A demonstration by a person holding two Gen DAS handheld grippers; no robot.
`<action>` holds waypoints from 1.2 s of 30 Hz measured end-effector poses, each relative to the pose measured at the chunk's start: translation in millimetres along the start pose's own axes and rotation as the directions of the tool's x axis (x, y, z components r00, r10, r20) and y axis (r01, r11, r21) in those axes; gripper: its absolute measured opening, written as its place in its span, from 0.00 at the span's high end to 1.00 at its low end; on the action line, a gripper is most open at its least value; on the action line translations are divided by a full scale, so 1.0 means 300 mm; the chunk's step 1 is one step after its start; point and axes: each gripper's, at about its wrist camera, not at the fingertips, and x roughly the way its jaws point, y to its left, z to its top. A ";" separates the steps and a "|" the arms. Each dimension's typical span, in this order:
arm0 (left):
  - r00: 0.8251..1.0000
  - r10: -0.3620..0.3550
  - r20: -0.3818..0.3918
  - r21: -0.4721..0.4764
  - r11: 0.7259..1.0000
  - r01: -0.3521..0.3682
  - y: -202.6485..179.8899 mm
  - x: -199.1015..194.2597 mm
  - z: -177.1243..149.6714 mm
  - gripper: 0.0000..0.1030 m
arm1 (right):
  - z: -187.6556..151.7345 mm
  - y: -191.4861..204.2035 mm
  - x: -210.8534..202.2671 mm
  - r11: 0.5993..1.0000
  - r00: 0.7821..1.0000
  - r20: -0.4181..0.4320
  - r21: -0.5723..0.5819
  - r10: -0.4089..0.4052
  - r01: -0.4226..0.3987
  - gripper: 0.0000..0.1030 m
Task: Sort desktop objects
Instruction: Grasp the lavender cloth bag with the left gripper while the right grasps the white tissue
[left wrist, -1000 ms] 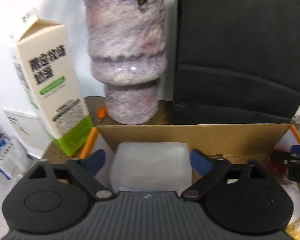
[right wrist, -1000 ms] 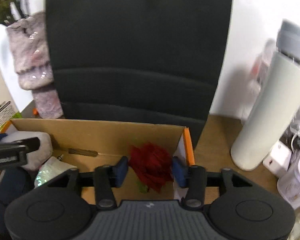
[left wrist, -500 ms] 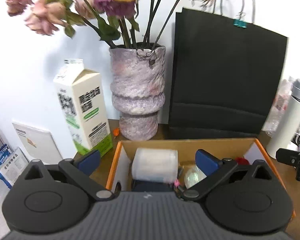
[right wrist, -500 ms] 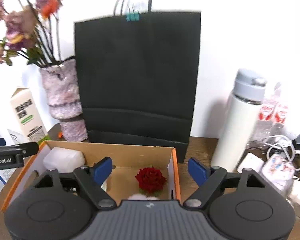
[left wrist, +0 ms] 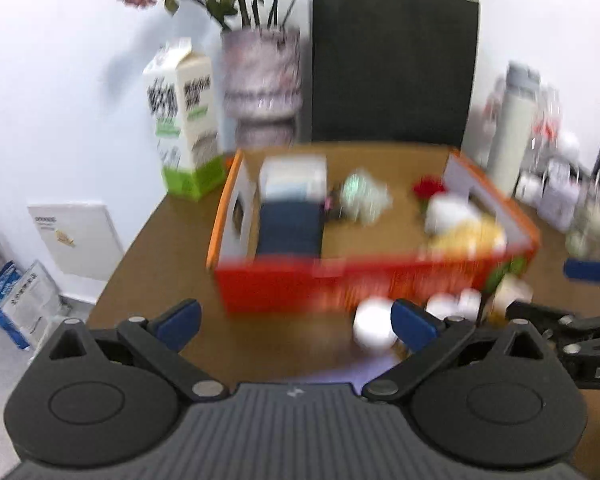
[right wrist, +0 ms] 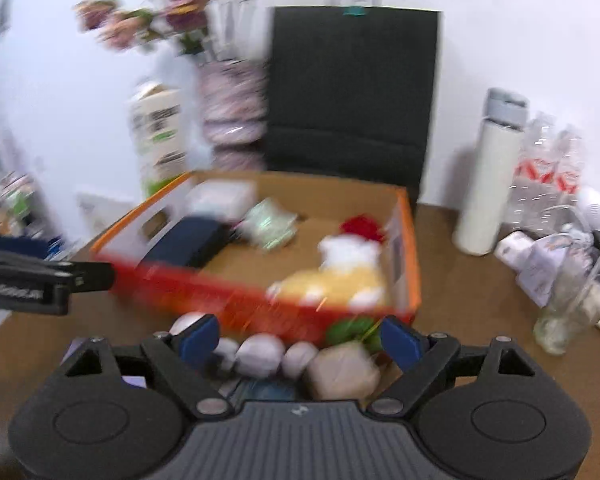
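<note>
An orange cardboard box [left wrist: 340,288] stands on the brown table, blurred by motion. In it lie a translucent white box [left wrist: 294,178], a navy case [left wrist: 290,228], a crumpled green-white packet [left wrist: 364,200], a red rose [left wrist: 428,190] and a white and yellow plush [left wrist: 464,228]. My left gripper [left wrist: 296,320] hangs open and empty in front of the box. My right gripper [right wrist: 300,338] is opening, its pads pressing on nothing. Below it, in front of the box, lie white balls [right wrist: 260,354] and a beige block [right wrist: 344,368].
Behind the box stand a milk carton [left wrist: 184,120], a mottled vase [left wrist: 262,84] of dried flowers and a black paper bag [left wrist: 394,68]. A white bottle [right wrist: 488,176], plastic bags, cables and a glass crowd the right. The table edge [left wrist: 116,264] drops off at the left.
Both grippers have pulled back out of the box. The left one let go of the translucent box, the right one opened off the red rose; both things stay in the box.
</note>
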 end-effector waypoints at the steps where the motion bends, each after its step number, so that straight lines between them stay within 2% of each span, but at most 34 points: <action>1: 1.000 0.012 0.003 0.016 1.000 -0.012 -0.003 -0.007 -0.048 0.00 | -0.042 0.014 -0.012 1.000 1.000 0.019 -0.021 0.018 -0.017 0.15; 3: 0.999 0.012 0.044 0.020 1.000 -0.012 0.001 -0.038 -0.123 0.00 | -0.122 0.044 -0.033 0.998 0.999 0.034 -0.055 0.037 -0.035 0.15; 6: 0.993 -0.001 0.115 -0.025 1.000 0.004 0.025 -0.089 -0.215 0.00 | -0.206 0.075 -0.060 0.997 0.998 0.043 -0.061 0.051 -0.048 0.15; 9: 0.986 -0.023 0.165 -0.005 1.000 0.025 0.026 -0.112 -0.270 0.00 | -0.269 0.077 -0.079 0.992 0.988 0.081 -0.002 0.128 -0.128 0.15; 11: 0.983 -0.040 0.179 -0.020 0.999 0.044 0.026 -0.107 -0.289 0.00 | -0.296 0.079 -0.067 0.987 0.985 0.075 0.043 0.154 -0.157 0.16; 13: 0.984 -0.060 0.166 -0.059 0.996 0.071 0.032 -0.082 -0.297 0.00 | -0.311 0.095 -0.051 0.989 0.990 0.045 0.048 0.135 -0.137 0.17; 15: 0.994 -0.021 0.104 -0.079 0.996 0.030 0.028 -0.045 -0.293 0.00 | -0.326 0.129 -0.045 0.995 0.993 0.045 -0.008 0.105 -0.104 0.18; 19: 0.995 0.015 0.096 -0.019 1.000 -0.013 0.000 -0.025 -0.302 0.00 | -0.340 0.169 -0.035 0.993 0.994 0.030 -0.070 0.101 -0.099 0.25; 22: 0.996 0.049 0.079 0.016 0.999 -0.050 -0.014 -0.009 -0.305 0.00 | -0.342 0.168 -0.030 0.992 0.995 0.017 -0.072 0.103 -0.101 0.26; 33: 0.999 0.019 0.026 -0.059 0.998 -0.017 0.021 0.016 -0.305 0.00 | -0.339 0.138 -0.017 0.990 0.991 -0.003 -0.035 0.136 -0.136 0.29; 36: 1.000 0.004 0.006 -0.076 0.997 -0.004 0.029 0.033 -0.297 0.00 | -0.338 0.131 -0.013 0.990 0.990 -0.008 -0.022 0.141 -0.141 0.34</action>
